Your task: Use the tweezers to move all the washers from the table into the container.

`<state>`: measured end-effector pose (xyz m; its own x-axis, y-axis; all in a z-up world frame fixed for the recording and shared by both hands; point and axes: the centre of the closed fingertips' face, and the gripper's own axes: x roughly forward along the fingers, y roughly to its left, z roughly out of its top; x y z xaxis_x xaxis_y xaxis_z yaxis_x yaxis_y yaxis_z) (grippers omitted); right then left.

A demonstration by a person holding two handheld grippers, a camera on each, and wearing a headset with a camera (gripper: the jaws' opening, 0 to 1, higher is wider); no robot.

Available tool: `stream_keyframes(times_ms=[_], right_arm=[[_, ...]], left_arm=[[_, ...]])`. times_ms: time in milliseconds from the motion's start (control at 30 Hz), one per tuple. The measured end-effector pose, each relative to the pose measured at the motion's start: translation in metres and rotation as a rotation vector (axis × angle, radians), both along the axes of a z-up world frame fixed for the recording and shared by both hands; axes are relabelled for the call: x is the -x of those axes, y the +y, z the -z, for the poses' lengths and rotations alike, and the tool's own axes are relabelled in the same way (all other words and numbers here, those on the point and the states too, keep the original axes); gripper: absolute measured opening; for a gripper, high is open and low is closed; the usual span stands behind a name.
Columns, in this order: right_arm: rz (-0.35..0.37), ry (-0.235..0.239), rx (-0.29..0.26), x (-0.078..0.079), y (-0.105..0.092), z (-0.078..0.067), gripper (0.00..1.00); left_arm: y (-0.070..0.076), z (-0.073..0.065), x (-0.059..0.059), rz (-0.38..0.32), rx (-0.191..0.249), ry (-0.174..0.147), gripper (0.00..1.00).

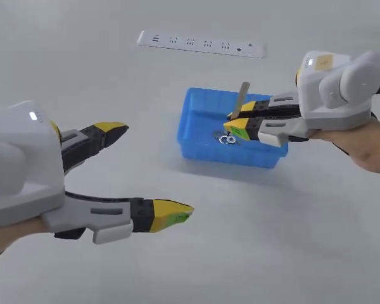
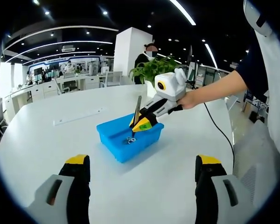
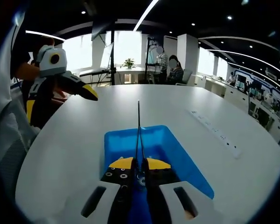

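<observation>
White table (image 1: 177, 253) runs wide and bare-looking across an open office with ceiling strip lights overhead. A potted plant (image 2: 149, 72) stands at the far edge, and a white power strip (image 1: 201, 44) lies flat near the far side. Toward the middle sits the blue container (image 1: 228, 157), a shallow rectangular tub resting on the table.

The right gripper (image 1: 237, 126) reaches in from the person's right, its yellow-tipped jaws closed down tight on the tweezers (image 1: 242, 95). The tweezers stand steeply, slightly tilted. Their upper end pokes up above the jaws and the lower end points down into the container. A small cluster of metal washers (image 1: 227, 139) lies on the container floor, just beside the lower end of the tweezers. Whether the tips actually touch a washer, I cannot tell. From the right gripper view the tweezers show as a thin dark line rising between the two pressed-together jaws, with the blue tub below.

The left gripper (image 1: 149, 171) hangs over the table well to the left of the container, apart from it. Its jaws are spread wide with nothing between them, and a hand grips the white body behind them.
</observation>
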<state>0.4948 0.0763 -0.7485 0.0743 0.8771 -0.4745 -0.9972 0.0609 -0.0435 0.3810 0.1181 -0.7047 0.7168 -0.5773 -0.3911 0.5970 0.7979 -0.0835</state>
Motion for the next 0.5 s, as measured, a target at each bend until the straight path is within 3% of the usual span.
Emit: stream_keyframes(times_ms=[133,167,367,500], right_arm=[[-0.011,-0.002,0.001,0.003,0.001,-0.001,0.08],[-0.014,-0.02,0.014,0.003,0.001,0.0,0.08],[-0.013,-0.041,0.023,0.0,0.001,-0.005,0.08],[-0.008,-0.054,0.01,-0.003,0.0,-0.018,0.08]], left_arm=[[0.0,-0.002,-0.007,0.01,-0.007,-0.008,0.98],[0.0,-0.003,-0.01,0.013,-0.004,-0.011,0.98],[-0.011,-0.015,-0.043,0.079,-0.029,-0.054,0.97],[-0.021,-0.03,-0.059,0.101,-0.016,-0.097,0.96]])
